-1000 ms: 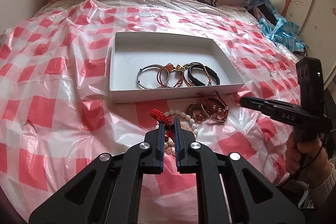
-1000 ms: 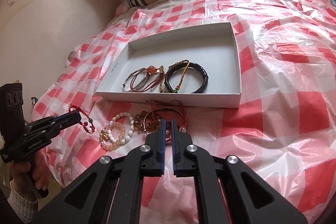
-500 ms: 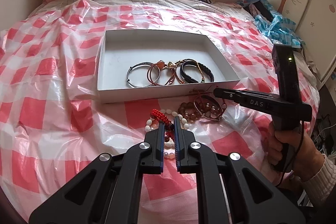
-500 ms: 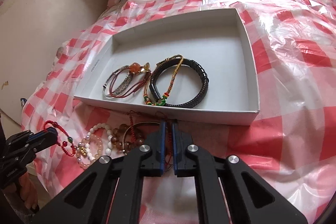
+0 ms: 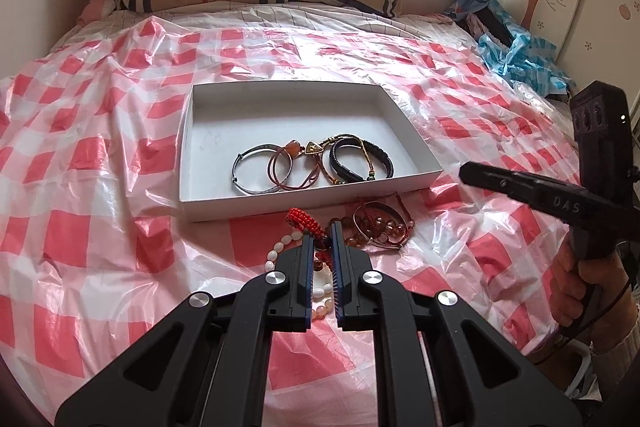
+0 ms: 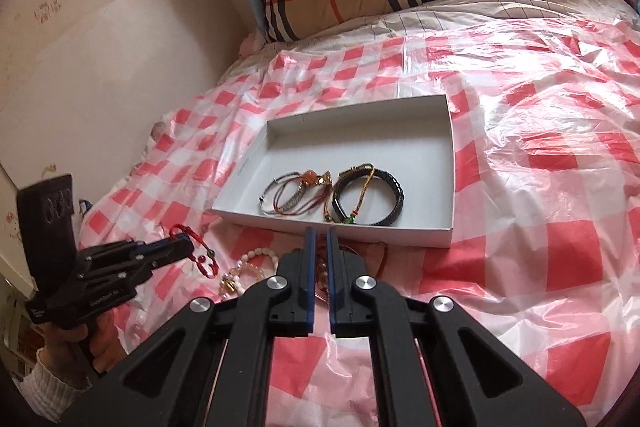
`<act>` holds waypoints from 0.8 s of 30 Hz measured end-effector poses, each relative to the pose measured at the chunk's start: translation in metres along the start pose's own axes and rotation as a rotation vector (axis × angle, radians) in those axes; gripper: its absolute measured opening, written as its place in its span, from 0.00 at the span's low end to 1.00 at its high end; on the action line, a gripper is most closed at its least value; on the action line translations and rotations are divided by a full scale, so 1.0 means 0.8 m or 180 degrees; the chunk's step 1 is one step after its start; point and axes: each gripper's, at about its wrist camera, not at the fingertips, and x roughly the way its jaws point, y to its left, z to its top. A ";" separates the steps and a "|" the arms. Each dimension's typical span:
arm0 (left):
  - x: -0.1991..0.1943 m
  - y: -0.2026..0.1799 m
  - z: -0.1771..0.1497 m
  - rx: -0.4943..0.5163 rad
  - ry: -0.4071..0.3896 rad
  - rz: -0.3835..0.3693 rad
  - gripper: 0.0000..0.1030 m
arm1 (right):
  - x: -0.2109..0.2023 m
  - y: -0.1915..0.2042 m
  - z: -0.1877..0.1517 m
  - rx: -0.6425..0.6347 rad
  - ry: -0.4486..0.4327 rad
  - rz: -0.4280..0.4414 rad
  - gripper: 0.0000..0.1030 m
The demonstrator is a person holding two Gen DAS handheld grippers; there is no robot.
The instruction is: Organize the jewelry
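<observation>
Fingers of left gripper clamp the red cord bracelet; white box lies straight ahead, just beyond. Right gripper, jaws just parted narrowly, empty.

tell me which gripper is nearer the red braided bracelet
Left. The left gripper is shut on the red braided bracelet, lifting it, while the right gripper hangs apart over the beaded pile beside it.

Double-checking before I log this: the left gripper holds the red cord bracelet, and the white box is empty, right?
Not quite. The white box is not empty: several bracelets lie in it, as the right wrist view shows. The left gripper does hold the red cord bracelet.
</observation>
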 end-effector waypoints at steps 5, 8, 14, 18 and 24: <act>0.005 0.001 -0.001 -0.0005 0.0038 -0.0004 0.07 | 0.069 -0.020 -0.016 0.0093 0.0320 -0.0139 0.69; 0.010 0.001 -0.004 -0.0002 0.0055 -0.0009 0.07 | 0.102 -0.039 -0.016 0.0245 0.0406 -0.0337 0.65; 0.018 0.003 -0.005 -0.0011 0.0077 -0.0020 0.07 | 0.121 -0.058 -0.010 0.0471 0.0534 0.0080 0.05; 0.019 0.002 -0.005 0.0002 0.0058 -0.0018 0.07 | 0.093 -0.058 -0.013 0.0562 0.0388 0.0331 0.05; 0.018 0.002 -0.002 0.0021 0.0041 -0.0012 0.07 | 0.030 -0.044 -0.012 0.0555 0.0071 0.0522 0.05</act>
